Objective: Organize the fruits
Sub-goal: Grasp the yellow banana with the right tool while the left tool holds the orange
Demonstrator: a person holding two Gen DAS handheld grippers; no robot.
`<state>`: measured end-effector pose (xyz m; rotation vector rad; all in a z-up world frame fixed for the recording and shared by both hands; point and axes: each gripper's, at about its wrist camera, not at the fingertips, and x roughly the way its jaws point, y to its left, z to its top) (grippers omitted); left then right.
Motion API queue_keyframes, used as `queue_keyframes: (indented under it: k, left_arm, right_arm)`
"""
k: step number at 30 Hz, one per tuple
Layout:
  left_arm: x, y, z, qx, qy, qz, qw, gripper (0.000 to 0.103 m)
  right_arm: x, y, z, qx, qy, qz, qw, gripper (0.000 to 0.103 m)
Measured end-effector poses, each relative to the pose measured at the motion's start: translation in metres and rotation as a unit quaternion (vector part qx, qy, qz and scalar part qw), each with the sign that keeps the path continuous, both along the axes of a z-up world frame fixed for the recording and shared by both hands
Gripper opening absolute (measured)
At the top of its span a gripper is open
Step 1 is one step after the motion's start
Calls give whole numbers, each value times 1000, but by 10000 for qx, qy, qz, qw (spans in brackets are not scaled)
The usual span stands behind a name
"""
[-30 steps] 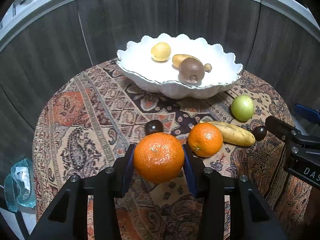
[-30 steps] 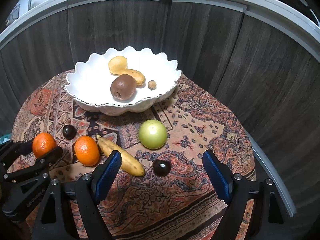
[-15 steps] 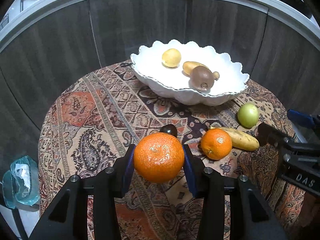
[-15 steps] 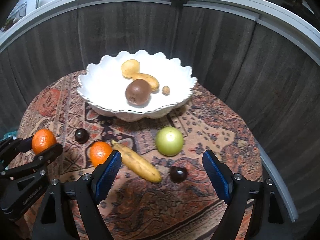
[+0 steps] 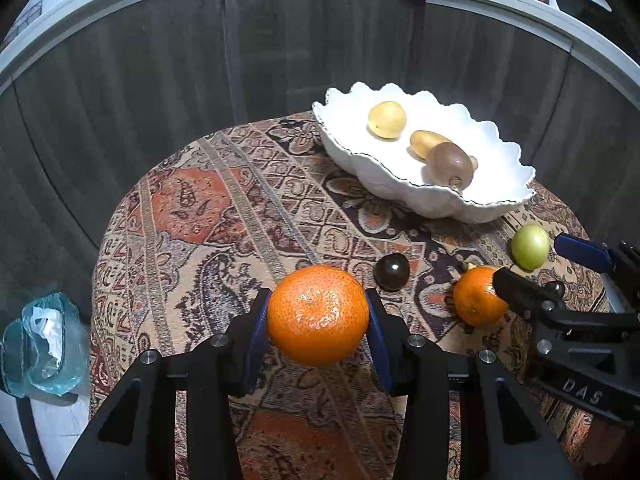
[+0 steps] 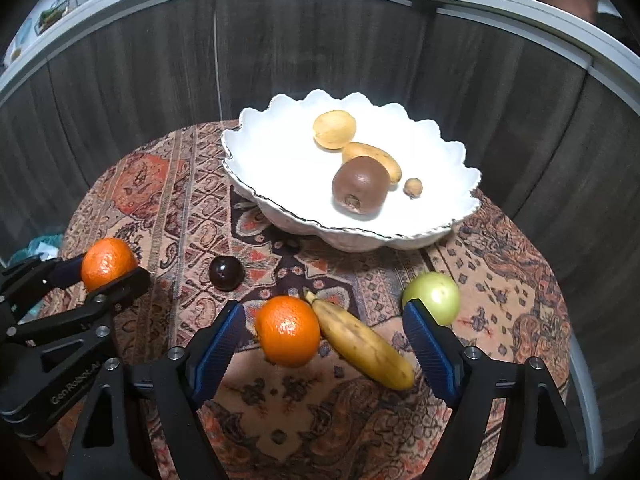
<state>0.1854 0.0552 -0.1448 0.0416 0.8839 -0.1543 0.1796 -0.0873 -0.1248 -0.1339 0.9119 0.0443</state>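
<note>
While the left gripper holds its round orange mandarin clamped above the patterned tabletop, the white scalloped bowl has slid right. In the right view, the right gripper, jaws open but just narrowing, now brackets a second orange mandarin and yellow banana, probably its next pick.

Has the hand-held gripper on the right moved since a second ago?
Yes. The right hand-held gripper has swung leftward relative to the white bowl: it now brackets the loose orange, jaws open and just closing slightly.
</note>
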Motion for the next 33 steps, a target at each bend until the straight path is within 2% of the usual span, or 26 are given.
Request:
queue_keyframes:
  k: [5, 11, 14, 16, 22, 27, 29, 33]
  left_arm:
    - [-2, -13, 4, -21, -53, -101, 9999, 44]
    - [-2, -39, 12, -95, -30, -184, 9998, 44]
    - [-2, -46, 14, -82, 5, -112, 9999, 44]
    - [-1, -51, 15, -83, 37, -73, 9999, 44]
    - [0, -60, 11, -125, 164, -52, 9998, 44]
    - [2, -62, 8, -150, 238, -44, 9996, 44]
    - [3, -61, 6, -153, 257, -34, 9995, 44]
    - [5, -60, 5, -155, 280, -9, 9995, 44]
  right_arm:
    - [-4, -12, 1, -450, 44, 83, 9989, 78]
    - [-6, -27, -4, -392, 377, 351, 9979, 77]
    - [1, -32, -10, -505, 628, 672, 9945, 69]
    - [5, -33, -13, -615, 755, 855, 9916, 68]
    - [18, -32, -26, -705, 1267, 1460, 9786, 53]
    - [30, -29, -40, -641, 1582, 1741, 9698, 42]
    - [34, -27, -47, -628, 1704, 1807, 9666, 42]
    - [39, -28, -52, -463, 1764, 1797, 9667, 37]
